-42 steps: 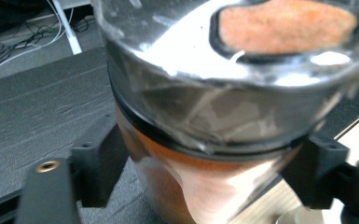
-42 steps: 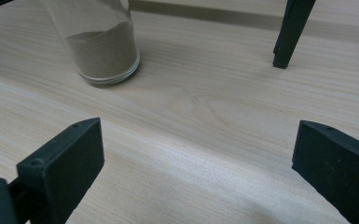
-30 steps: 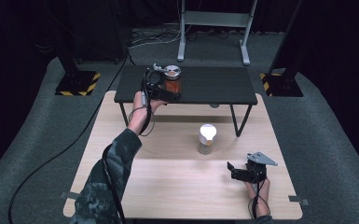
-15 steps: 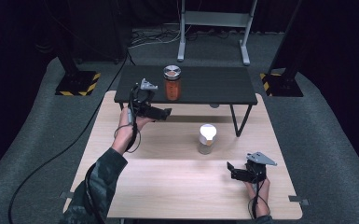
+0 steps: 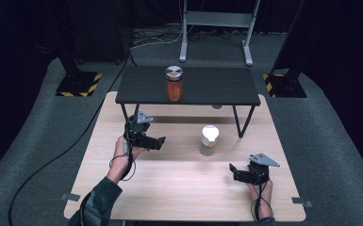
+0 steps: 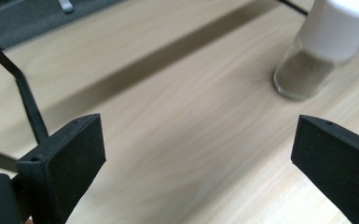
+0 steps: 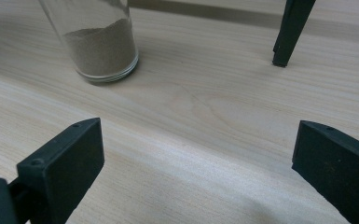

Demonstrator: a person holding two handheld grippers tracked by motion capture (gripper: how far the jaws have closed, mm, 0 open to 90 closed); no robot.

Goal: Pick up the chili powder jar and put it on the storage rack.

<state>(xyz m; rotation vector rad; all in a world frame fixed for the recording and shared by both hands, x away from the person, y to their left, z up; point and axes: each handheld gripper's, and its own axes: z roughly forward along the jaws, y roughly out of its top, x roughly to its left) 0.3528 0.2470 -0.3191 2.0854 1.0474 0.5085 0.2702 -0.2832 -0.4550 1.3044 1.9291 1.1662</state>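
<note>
Moved: left claw [image 5: 156, 142], off the orange-filled jar [image 5: 174, 84] on the black shelf [image 5: 217, 87], down toward the near left of the tabletop [image 5: 179, 188]; jaws just opened wider, nothing between them. Now spread and empty, aimed right at the white-capped jar [image 5: 209, 140]. Right claw [image 5: 235, 172] unmoved at near right, likewise spread and empty. Orange-filled jar upright on the shelf, far centre: placement judged done. White-capped jar upright mid-tabletop, untouched, apart from both claws: judged the remaining item, not yet grasped.
</note>
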